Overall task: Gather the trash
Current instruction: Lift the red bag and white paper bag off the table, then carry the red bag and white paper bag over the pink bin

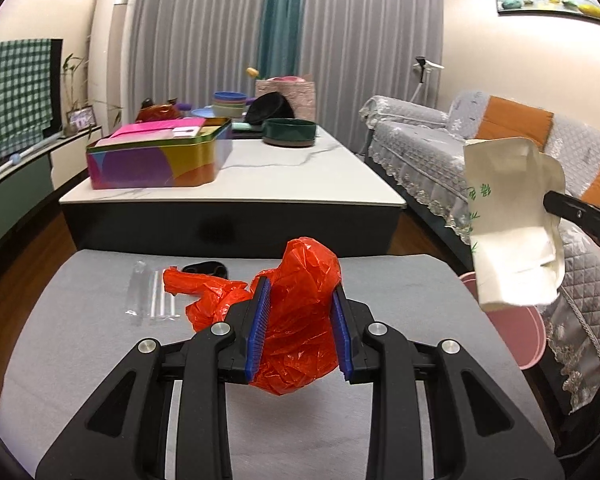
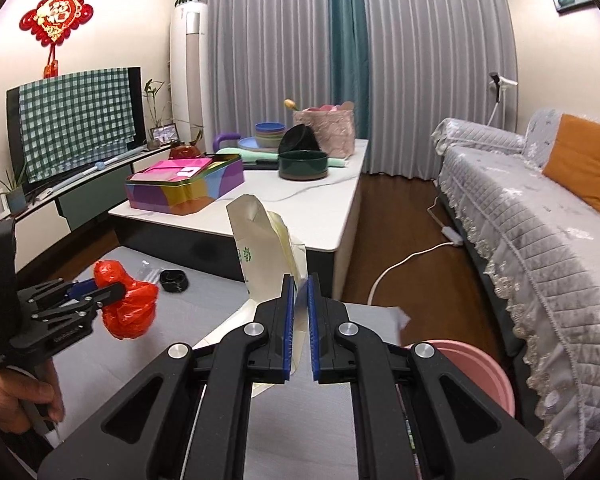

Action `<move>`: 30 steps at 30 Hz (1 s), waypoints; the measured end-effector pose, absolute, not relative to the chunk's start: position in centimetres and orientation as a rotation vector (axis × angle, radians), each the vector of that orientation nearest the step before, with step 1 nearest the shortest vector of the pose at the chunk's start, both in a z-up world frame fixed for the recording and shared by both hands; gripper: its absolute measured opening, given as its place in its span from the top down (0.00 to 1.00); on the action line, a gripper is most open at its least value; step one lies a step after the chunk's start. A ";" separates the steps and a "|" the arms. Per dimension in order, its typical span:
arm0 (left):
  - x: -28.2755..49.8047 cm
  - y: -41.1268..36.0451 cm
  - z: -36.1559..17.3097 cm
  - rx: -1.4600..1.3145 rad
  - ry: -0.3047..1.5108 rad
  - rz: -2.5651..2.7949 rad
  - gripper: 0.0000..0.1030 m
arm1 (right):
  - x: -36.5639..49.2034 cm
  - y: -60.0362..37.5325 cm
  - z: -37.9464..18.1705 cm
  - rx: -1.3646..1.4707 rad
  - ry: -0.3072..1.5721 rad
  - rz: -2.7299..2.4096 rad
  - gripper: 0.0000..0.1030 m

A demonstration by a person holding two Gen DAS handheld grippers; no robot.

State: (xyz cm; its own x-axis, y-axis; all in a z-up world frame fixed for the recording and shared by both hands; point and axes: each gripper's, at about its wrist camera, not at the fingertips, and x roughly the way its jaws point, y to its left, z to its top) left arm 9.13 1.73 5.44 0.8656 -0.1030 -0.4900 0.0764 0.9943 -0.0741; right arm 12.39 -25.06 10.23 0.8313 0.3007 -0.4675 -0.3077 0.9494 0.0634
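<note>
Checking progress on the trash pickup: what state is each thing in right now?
left gripper: shut on red plastic bag, lifted
right gripper: shut on white paper bag, lifted
clear wrapper: lying on grey surface
black item: lying there
pink bin: open, beside grey surface

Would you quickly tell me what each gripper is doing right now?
Left gripper: shut on the red plastic bag.
Right gripper: shut on the white paper bag.
</note>
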 end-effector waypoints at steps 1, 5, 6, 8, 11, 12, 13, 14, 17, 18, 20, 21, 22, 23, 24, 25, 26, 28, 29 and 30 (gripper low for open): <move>8.9 1.5 5.5 -0.052 0.515 -0.100 0.72 | 12.3 -25.6 10.3 -0.018 0.489 0.316 0.93; 8.3 0.6 5.6 -0.040 0.508 -0.114 0.72 | 12.1 -28.5 10.5 -0.004 0.476 0.284 0.93; 8.2 0.3 5.6 -0.038 0.507 -0.116 0.72 | 12.1 -29.0 10.5 0.000 0.474 0.277 0.93; 8.1 0.0 5.5 -0.036 0.503 -0.122 0.72 | 12.0 -30.1 10.1 0.005 0.468 0.257 0.93; 7.9 -0.6 5.3 -0.038 0.500 -0.132 0.72 | 11.9 -31.5 8.8 0.032 0.471 0.233 0.93; 7.9 -0.8 5.1 -0.038 0.503 -0.139 0.72 | 12.0 -31.9 8.4 0.040 0.478 0.229 0.93; 7.9 -1.1 5.0 -0.035 0.506 -0.140 0.72 | 12.1 -32.2 8.0 0.045 0.485 0.223 0.93; 7.7 -1.3 4.8 -0.032 0.508 -0.142 0.72 | 12.1 -32.5 7.7 0.048 0.486 0.218 0.93; 7.9 -1.7 4.4 -0.032 0.516 -0.141 0.72 | 12.0 -33.1 7.4 0.054 0.480 0.212 0.93; 8.0 -1.8 4.3 -0.033 0.518 -0.142 0.72 | 12.0 -33.2 7.3 0.055 0.481 0.211 0.93; 8.2 -2.1 4.1 -0.035 0.522 -0.142 0.71 | 12.2 -33.7 6.9 0.065 0.489 0.206 0.93; 8.3 -2.3 4.1 -0.034 0.523 -0.142 0.71 | 12.2 -33.9 6.8 0.071 0.491 0.202 0.93; 8.4 -2.6 4.0 -0.029 0.523 -0.141 0.71 | 12.3 -34.2 6.7 0.078 0.491 0.198 0.93; 8.5 -2.7 4.1 -0.026 0.521 -0.142 0.70 | 12.2 -34.4 6.7 0.082 0.490 0.194 0.93; 8.5 -3.0 4.1 -0.023 0.517 -0.146 0.70 | 12.2 -34.7 6.7 0.087 0.486 0.187 0.93; 8.5 -3.3 4.1 -0.021 0.514 -0.152 0.70 | 12.2 -34.9 6.7 0.089 0.484 0.182 0.93; 8.5 -3.5 4.1 -0.018 0.510 -0.156 0.70 | 12.2 -35.2 6.7 0.092 0.484 0.176 0.93; 8.6 -4.1 4.1 -0.007 0.500 -0.161 0.70 | 12.2 -35.7 6.5 0.104 0.487 0.167 0.93; 8.6 -4.4 4.1 -0.003 0.496 -0.164 0.70 | 12.2 -35.9 6.4 0.105 0.487 0.165 0.93; 8.7 -4.5 4.1 -0.002 0.495 -0.167 0.70 | 12.1 -36.0 6.4 0.103 0.487 0.162 0.93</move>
